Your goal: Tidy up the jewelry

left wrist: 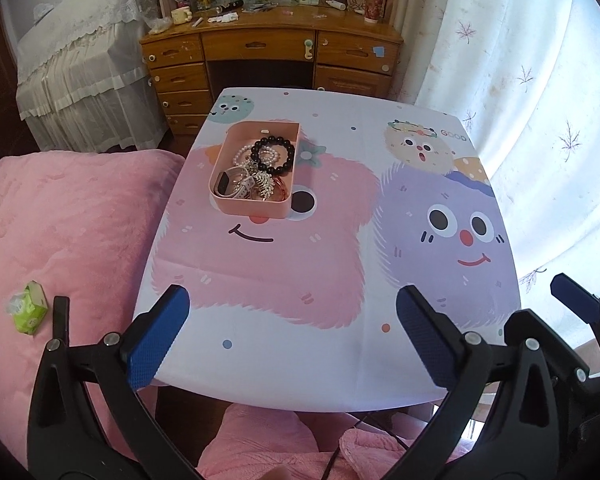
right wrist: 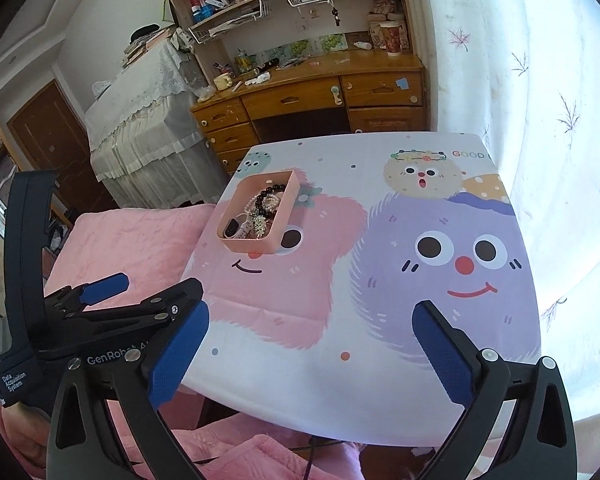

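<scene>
A pink tray (left wrist: 252,207) stands on the left half of the cartoon-print table (left wrist: 320,360); it also shows in the right wrist view (right wrist: 252,246). It holds a black bead bracelet (left wrist: 271,155), a pearl bracelet (left wrist: 242,156), a smart band (left wrist: 225,185), a silver leaf brooch (left wrist: 263,186) and other pieces. My left gripper (left wrist: 292,334) is open and empty, above the table's near edge. My right gripper (right wrist: 312,350) is open and empty, near the front edge too. Each gripper shows in the other's view: the right (left wrist: 572,300), the left (right wrist: 104,286).
A pink quilt (left wrist: 60,220) lies left of the table with a green tissue pack (left wrist: 29,307) on it. A wooden desk (left wrist: 272,48) stands beyond the table. A white curtain (left wrist: 540,120) hangs at the right.
</scene>
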`<control>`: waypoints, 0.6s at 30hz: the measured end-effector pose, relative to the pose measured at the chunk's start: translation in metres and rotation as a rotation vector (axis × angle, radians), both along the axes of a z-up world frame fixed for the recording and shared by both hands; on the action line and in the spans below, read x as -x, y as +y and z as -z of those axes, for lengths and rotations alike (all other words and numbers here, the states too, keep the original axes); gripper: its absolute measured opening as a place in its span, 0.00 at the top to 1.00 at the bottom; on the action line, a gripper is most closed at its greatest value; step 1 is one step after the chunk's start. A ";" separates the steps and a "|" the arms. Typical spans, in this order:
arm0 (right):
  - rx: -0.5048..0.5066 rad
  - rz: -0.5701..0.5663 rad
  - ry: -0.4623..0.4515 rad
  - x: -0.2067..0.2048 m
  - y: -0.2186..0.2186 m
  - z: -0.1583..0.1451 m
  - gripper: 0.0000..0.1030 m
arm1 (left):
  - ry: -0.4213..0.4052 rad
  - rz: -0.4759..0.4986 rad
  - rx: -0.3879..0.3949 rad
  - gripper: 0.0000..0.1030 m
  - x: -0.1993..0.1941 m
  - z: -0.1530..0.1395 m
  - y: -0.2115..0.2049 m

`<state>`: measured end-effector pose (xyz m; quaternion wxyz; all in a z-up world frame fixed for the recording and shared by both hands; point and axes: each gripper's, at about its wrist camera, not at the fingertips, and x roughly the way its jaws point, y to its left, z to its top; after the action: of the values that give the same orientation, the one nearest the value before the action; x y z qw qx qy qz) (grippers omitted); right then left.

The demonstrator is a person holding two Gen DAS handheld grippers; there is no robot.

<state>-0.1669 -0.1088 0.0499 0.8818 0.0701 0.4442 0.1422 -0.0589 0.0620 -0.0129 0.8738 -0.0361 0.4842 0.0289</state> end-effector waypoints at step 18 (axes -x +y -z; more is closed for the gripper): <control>0.021 0.055 0.023 -0.006 -0.001 0.015 0.00 | -0.049 0.049 -0.056 0.00 0.007 -0.011 -0.011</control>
<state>-0.1609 -0.1101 0.0349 0.8809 0.0748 0.4537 0.1123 -0.0656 0.0507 -0.0021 0.8866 -0.0005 0.4622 0.0202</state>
